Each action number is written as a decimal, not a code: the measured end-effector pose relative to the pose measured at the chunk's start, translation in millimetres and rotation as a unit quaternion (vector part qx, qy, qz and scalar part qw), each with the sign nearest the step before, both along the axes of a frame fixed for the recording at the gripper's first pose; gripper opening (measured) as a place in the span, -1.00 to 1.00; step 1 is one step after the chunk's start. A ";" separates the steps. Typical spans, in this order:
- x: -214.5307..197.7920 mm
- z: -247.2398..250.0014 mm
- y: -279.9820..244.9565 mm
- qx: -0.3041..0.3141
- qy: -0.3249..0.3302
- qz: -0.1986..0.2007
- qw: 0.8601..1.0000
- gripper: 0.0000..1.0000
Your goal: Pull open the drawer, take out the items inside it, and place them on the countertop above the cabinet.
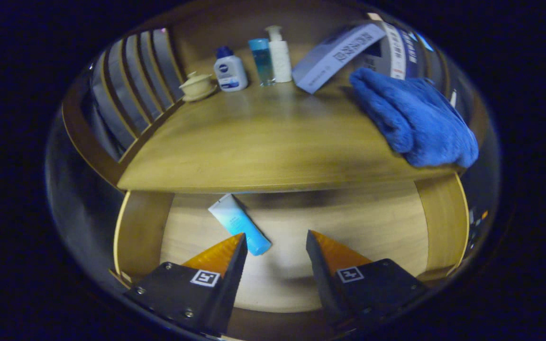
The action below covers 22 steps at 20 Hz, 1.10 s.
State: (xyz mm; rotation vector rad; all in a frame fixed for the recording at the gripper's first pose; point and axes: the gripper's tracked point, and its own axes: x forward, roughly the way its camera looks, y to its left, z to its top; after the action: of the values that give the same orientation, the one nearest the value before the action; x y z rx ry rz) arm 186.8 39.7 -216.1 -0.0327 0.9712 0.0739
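the drawer (436, 227) is already pulled open and a blue towel (415, 118) lies on the countertop (263, 142), but a tube (239, 223) is left inside, just ahead of the gripper (277, 241), whose fingers are apart and empty.

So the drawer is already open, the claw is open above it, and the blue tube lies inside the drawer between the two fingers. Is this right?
Not quite. In the gripper view the drawer is open and the claw is open above it, but the blue tube is not between the fingers: it lies in the drawer by the tip of the left finger, angling away from it.
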 end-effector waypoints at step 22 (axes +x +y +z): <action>-30.2 -18.1 26.7 -0.052 0.112 0.066 0.990 -0.33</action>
State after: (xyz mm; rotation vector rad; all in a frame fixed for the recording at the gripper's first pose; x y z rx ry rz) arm 156.7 66.4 -234.2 -0.1878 1.1965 0.1515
